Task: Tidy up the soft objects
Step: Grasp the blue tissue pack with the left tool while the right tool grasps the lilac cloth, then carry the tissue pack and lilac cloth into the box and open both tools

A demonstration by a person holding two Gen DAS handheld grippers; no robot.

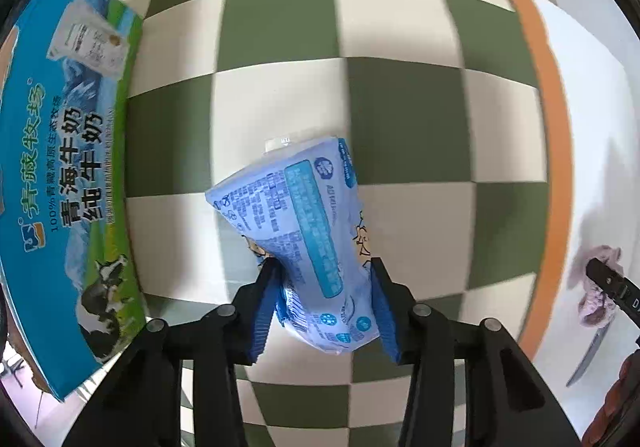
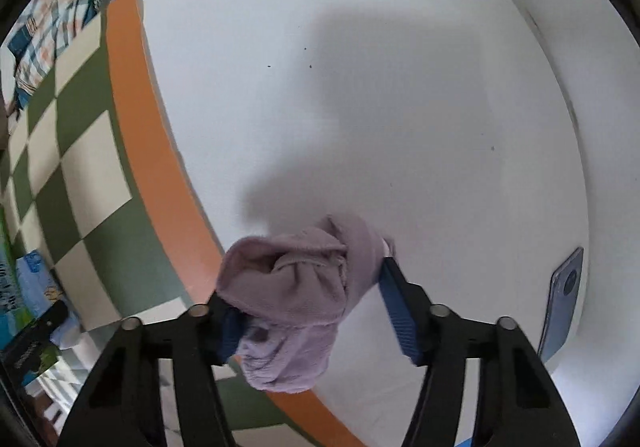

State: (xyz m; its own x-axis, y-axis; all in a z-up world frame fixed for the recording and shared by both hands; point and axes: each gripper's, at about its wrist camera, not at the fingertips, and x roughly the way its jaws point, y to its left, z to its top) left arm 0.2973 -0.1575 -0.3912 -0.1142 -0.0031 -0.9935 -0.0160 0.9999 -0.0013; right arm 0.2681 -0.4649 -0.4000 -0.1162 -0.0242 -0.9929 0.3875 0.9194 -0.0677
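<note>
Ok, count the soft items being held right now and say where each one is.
2. A blue wipes pack is clamped in the left gripper above the checkered mat. A purple cloth is pinched in the right gripper over the white table. Others may be out of view.

A green-and-cream checkered mat (image 1: 360,47) with an orange border (image 2: 136,119) was laid beside a white surface (image 2: 360,87), crossed by soft shadows

Home interior, likely a bedroom or living space. A green-and-cream checkered mat (image 1: 360,95) with an orange border covered the surface. Left of the mat stood a retail milk carton box (image 1: 60,167); beyond the mat's far edge lay plaid bedding (image 2: 48,11); a phone (image 2: 562,311) rested well right of it.
</note>
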